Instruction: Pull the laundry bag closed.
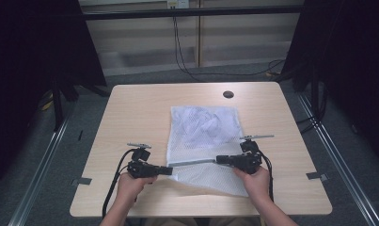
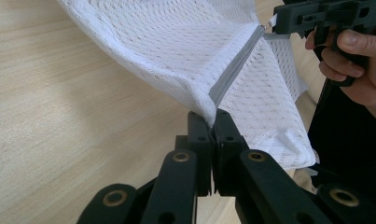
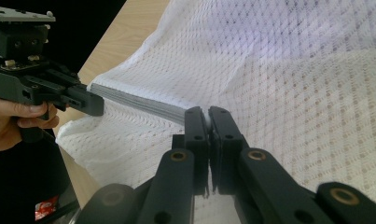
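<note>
A pale wooden table (image 1: 130,113) with a round dark grommet hole (image 1: 228,94) near its far edge sits on grey carpet (image 1: 41,188), black cables (image 1: 182,56) trailing down the wall behind.

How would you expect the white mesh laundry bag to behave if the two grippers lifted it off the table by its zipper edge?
Probably floppy: the mesh laundry bag already sags and folds below the taut grey zipper stretched between the left gripper and right gripper. Likely light, being thin see-through netting. The crumpled contents showing through the far end might slide down as it rises.
</note>
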Tool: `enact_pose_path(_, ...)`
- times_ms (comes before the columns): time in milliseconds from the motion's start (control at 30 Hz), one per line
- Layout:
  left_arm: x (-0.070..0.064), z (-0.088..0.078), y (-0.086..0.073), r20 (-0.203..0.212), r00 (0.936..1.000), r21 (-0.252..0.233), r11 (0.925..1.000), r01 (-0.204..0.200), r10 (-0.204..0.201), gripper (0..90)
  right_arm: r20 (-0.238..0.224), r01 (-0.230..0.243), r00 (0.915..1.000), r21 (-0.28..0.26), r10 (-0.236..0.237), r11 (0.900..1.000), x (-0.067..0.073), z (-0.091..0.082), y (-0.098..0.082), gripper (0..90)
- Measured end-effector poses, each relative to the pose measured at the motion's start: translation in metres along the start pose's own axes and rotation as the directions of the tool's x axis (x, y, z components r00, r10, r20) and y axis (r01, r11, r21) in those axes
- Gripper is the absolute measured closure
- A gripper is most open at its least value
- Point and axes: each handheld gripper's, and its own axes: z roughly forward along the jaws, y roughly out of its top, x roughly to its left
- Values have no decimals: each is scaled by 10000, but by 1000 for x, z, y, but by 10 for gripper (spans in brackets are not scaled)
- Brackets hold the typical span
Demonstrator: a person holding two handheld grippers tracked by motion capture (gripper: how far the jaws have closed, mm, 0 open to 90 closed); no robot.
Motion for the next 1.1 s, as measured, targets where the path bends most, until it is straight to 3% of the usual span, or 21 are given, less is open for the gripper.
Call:
enact_pose_path(167, 1, 0, 0, 20, 10000, 29, 10000, 3, -3, 882, 159, 32, 9999, 3, -32, 10000, -1, -1, 0, 867)
enact_pose_path(1100, 2, -3, 0, 37, 10000, -53, 9999, 88, -88, 882, 41, 39, 10000, -59, -38, 10000, -5, -7, 0, 867)
